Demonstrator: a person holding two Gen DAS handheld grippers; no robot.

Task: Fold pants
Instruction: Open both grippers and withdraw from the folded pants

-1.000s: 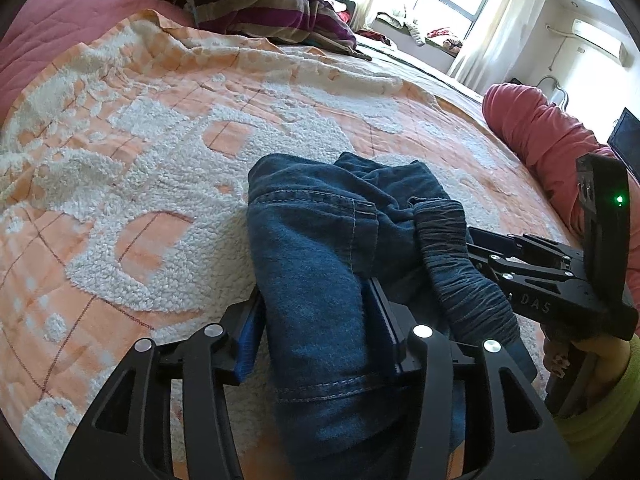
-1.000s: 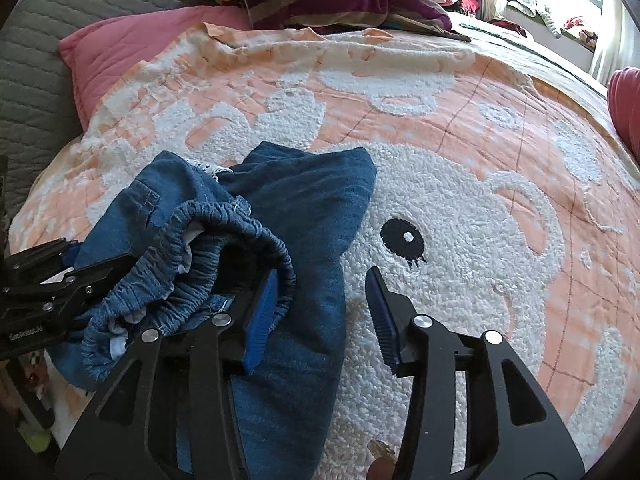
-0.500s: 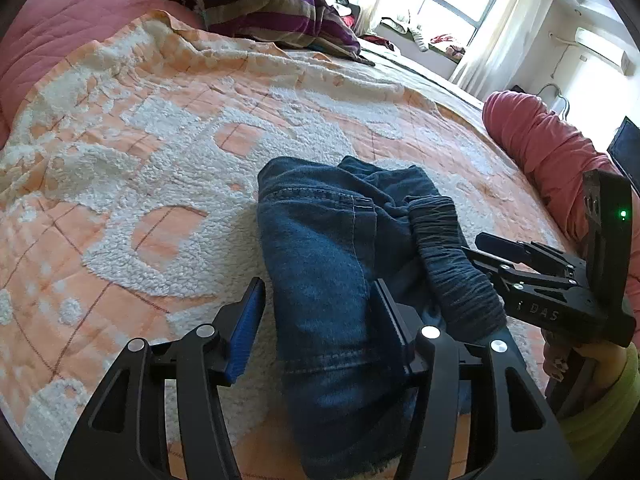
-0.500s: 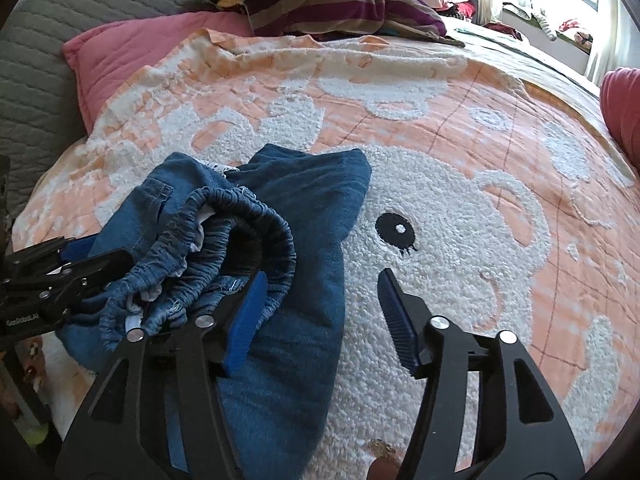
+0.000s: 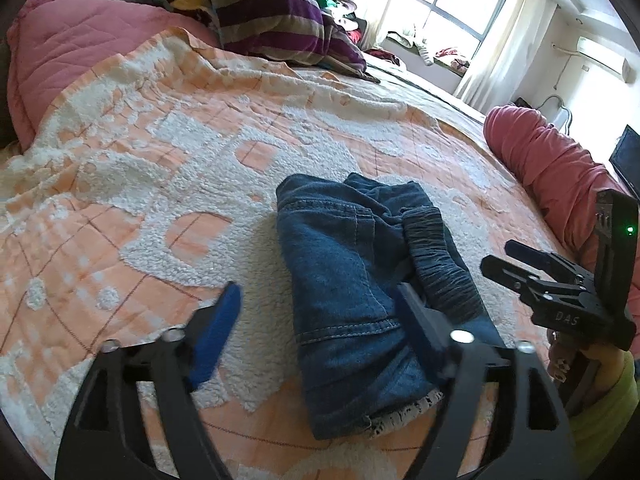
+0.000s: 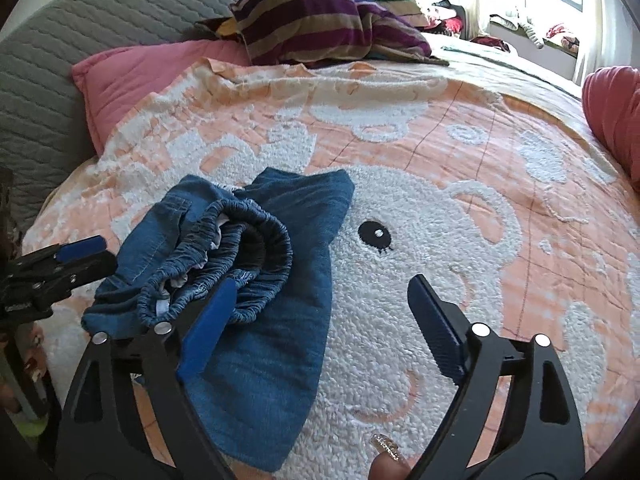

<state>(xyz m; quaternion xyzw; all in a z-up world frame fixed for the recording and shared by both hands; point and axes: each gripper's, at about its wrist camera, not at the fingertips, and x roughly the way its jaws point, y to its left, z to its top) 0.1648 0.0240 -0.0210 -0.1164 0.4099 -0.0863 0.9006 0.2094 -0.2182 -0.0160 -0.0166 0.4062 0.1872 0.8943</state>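
Fingers of the left gripper (image 5: 316,314) and right gripper (image 6: 320,316) are spreading, holding nothing, releasing the folded pants (image 5: 360,280); next, probably tidying its bunched waistband.

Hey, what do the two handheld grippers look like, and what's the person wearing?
Both the left gripper and right gripper are black frames with silver screws and blue pads. The right one's body shows white "DAS" lettering and a green light. A yellow-green sleeve and decorated nails show.

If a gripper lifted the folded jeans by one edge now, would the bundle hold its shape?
Probably not. The jeans look soft and floppy, so the layers would likely sag and unfold. The loose elastic waistband on top would probably slide off. On the fuzzy blanket, pushing may bunch them.
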